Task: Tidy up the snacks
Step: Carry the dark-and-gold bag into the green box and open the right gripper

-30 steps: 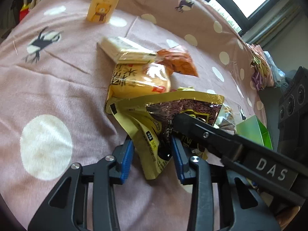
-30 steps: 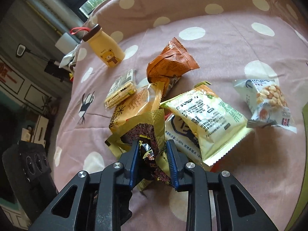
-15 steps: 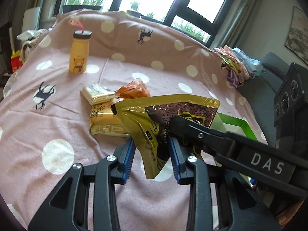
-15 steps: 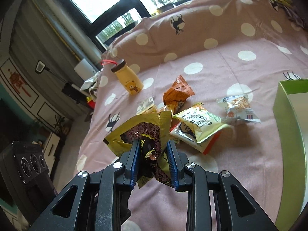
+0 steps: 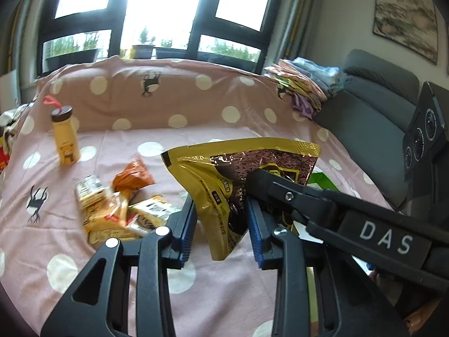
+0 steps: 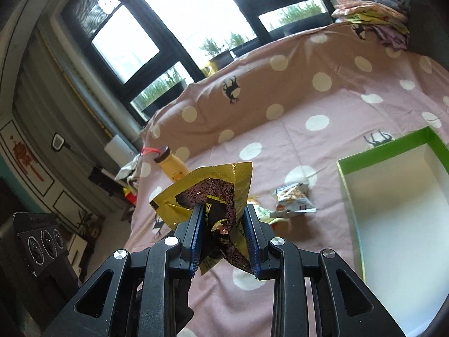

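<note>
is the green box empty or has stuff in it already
Empty as far as visible: the green box shows only bare white floor and walls. Its near and right parts run out of frame, so those cannot be checked.

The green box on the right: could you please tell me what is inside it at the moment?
In the right wrist view, the green box shows only a bare white floor and walls; no snack is visible inside. Its near end runs out of the picture, so that part cannot be checked.

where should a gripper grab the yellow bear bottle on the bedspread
Grip the yellow bear bottle around its mid-body, coming in level from the near side. It stands upright and apart from the snack pile, and the body is straight-sided; the brown cap with its red loop is narrower.
</note>
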### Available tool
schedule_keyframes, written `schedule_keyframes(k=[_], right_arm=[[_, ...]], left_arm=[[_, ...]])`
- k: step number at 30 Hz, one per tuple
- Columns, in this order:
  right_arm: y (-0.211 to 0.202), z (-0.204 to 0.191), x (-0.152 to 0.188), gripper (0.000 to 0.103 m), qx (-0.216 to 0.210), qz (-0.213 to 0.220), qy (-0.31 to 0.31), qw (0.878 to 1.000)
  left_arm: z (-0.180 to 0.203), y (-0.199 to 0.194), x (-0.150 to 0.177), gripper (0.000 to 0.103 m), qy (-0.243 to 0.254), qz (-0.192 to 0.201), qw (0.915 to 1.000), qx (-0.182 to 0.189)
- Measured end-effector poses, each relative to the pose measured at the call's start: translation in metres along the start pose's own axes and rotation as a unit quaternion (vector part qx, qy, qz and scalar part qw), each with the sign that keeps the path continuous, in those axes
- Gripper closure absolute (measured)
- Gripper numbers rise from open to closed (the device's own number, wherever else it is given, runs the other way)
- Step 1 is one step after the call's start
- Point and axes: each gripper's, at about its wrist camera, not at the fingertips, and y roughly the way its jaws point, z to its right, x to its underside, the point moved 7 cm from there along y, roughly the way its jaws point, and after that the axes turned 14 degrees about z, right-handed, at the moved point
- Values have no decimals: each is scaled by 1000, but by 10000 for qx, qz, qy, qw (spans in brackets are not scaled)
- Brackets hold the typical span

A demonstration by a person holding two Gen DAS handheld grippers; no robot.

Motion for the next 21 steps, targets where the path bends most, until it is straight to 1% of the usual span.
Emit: schedule_keyframes(k=[3, 5, 7, 10, 14, 16, 19, 21], right_arm=[[-11, 22, -11, 72, 316, 189, 146, 9992], [-14, 37, -15, 72, 535, 235, 283, 9979], [-17, 57, -17, 72, 773, 179, 518, 9955], [-21, 81, -19, 72, 972, 137, 818, 9918], [-24, 110, -18, 72, 1428, 9, 998, 9847], [-26, 123, -17, 72, 1590, -47, 1147, 9806], [-30, 141, -12, 72, 1846, -139, 1334, 9736], [-33, 152, -10, 72, 2033, -188, 1387, 9691]], left_arm=[[22, 13, 1, 71, 197, -101, 9995, 216], [37, 23, 6, 71, 310, -224, 9986, 372], [51, 34, 13, 71, 434, -387, 9970, 502], [67, 49, 23, 71, 536, -627, 9944, 663], [86, 69, 40, 71, 574, -1037, 9888, 907], [96, 75, 45, 71, 639, -1144, 9866, 977], [109, 87, 57, 71, 691, -1448, 9803, 1152], [114, 93, 64, 71, 723, -1603, 9771, 1200]])
